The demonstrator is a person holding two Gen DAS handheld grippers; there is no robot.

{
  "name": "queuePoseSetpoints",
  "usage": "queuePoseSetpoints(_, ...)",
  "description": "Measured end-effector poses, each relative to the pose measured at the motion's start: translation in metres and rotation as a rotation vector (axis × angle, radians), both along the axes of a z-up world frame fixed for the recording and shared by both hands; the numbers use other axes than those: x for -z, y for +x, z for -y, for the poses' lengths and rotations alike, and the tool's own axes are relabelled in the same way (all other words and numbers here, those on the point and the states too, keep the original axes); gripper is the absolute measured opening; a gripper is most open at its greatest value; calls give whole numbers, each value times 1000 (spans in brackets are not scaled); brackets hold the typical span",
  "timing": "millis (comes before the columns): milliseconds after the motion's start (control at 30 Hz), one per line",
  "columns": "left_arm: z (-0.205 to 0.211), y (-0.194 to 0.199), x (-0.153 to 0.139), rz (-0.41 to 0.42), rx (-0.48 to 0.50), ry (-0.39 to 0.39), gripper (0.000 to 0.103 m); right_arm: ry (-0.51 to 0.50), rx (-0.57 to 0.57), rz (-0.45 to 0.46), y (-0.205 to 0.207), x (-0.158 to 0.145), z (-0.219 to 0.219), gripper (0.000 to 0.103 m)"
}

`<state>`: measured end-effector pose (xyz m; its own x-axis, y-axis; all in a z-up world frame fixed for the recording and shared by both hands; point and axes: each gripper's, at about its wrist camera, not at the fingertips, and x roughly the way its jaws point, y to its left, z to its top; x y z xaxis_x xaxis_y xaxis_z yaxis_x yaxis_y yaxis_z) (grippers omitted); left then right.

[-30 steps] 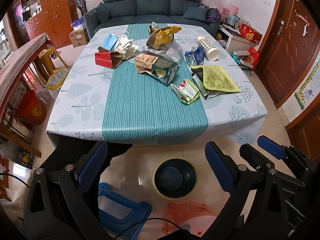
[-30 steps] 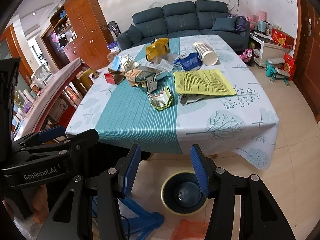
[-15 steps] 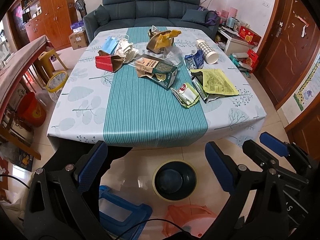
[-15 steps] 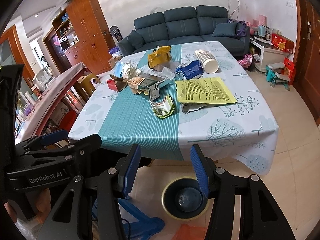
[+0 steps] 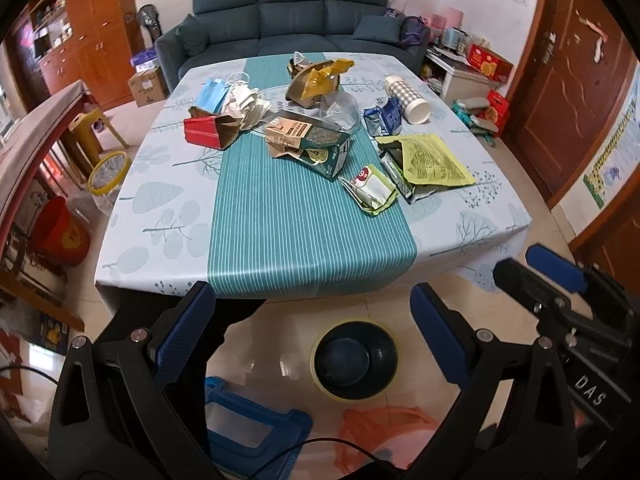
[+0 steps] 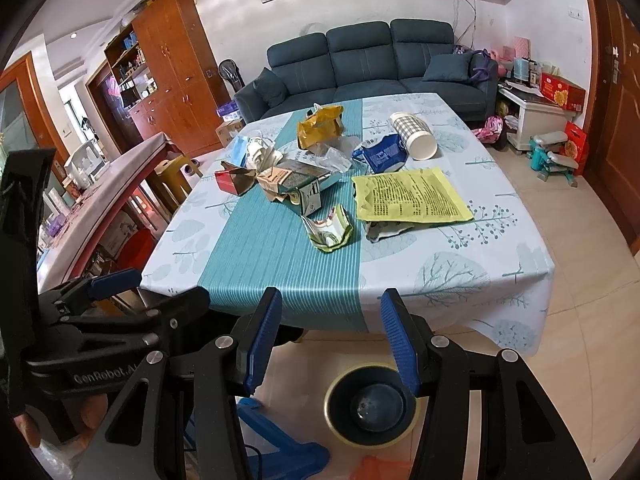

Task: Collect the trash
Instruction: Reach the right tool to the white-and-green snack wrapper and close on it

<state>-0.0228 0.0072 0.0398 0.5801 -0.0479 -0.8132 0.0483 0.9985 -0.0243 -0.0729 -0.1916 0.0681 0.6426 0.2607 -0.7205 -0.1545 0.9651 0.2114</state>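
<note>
Trash lies across the far half of the table (image 5: pixel 304 240): a red carton (image 5: pixel 202 132), a torn green-brown box (image 5: pixel 308 144), a crumpled wrapper (image 5: pixel 370 188), a yellow sheet (image 5: pixel 434 158), a checked paper cup (image 5: pixel 408 96), a gold bag (image 5: pixel 316 78), a blue carton (image 5: pixel 384 118) and face masks (image 5: pixel 224 96). A dark bin with a yellow rim (image 5: pixel 356 360) stands on the floor before the table. My left gripper (image 5: pixel 312 312) hovers open above the bin, holding nothing. My right gripper (image 6: pixel 331 320) is open too, over the bin (image 6: pixel 372 400), short of the table edge.
A blue plastic stool (image 5: pixel 256 420) and an orange one (image 5: pixel 384 428) sit on the floor beside the bin. A long wooden counter (image 6: pixel 100 192), a red bucket (image 5: pixel 60 232) and a second bin (image 5: pixel 108 172) line the left side. A sofa (image 5: pixel 296 12) stands behind the table.
The table sits a little lower in the right wrist view, so that gripper has tipped up slightly. Both pairs of jaws stay as wide as before and the trash has not moved.
</note>
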Motion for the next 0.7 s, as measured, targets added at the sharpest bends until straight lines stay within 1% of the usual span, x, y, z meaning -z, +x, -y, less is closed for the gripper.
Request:
queuePoseSetpoints(167, -4, 8, -3, 23, 41, 41, 97, 12, -1, 11, 13, -5, -9, 53)
queuePoseSetpoints(300, -17, 20, -8, 37, 50, 23, 97, 16, -1, 19, 29, -7, -18, 53)
queuePoseSetpoints(367, -25, 27, -11, 61, 43, 14, 97, 19, 0, 19, 38, -7, -23, 53)
queuePoseSetpoints(467, -34, 35, -16, 111, 50, 36, 97, 22, 1, 19, 54, -6, -31, 53)
queuePoseSetpoints(567, -41, 46, -21, 139, 104, 90, 97, 28, 0, 14, 70, -3, -40, 53)
queuePoseSetpoints(633, -45, 53, -23, 141, 143, 92, 97, 24, 5, 7, 81, 1, -46, 53)
queuePoseSetpoints(700, -54, 63, -23, 122, 186, 63, 97, 7, 10, 5, 89, 4, -51, 53)
